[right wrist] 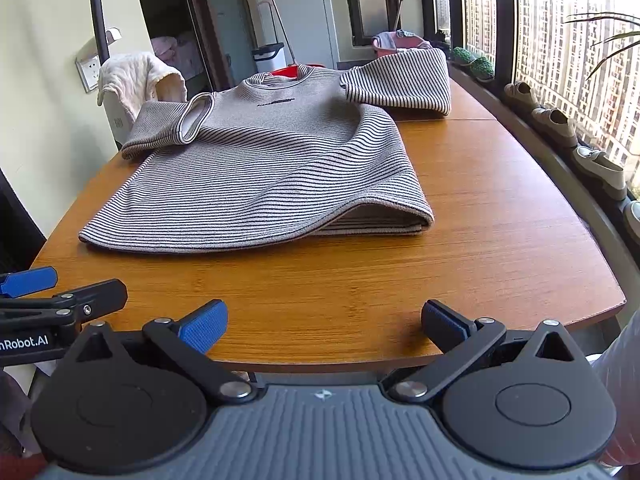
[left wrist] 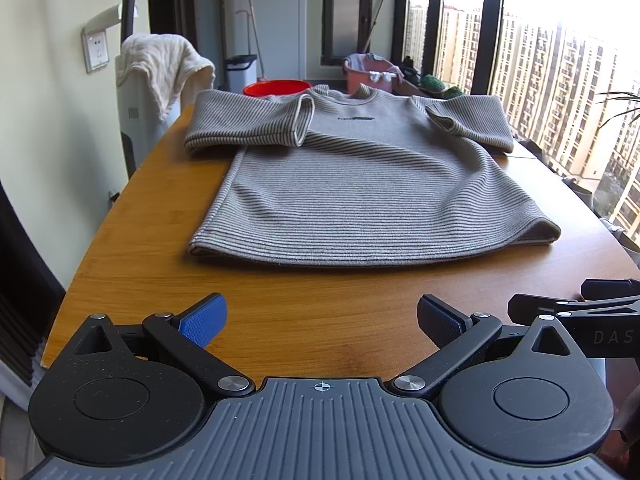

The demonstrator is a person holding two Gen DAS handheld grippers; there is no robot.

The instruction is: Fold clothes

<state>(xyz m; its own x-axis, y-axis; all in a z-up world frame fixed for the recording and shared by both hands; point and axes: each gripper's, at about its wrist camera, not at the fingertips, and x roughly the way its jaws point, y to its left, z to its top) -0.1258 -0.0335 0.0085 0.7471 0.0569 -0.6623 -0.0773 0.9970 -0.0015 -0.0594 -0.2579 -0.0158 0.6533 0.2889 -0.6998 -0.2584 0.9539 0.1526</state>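
Wooden table (left wrist: 120,264) bears ribbed striped sweater (left wrist: 352,184).

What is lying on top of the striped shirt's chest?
The left sleeve is folded over the striped shirt, partly covering its chest. The small dark print shows. Fabric beneath the sleeve is hidden.

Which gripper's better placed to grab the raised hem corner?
Probably right. The striped shirt has its lifted hem corner nearer the right gripper. Both grippers are open and empty.
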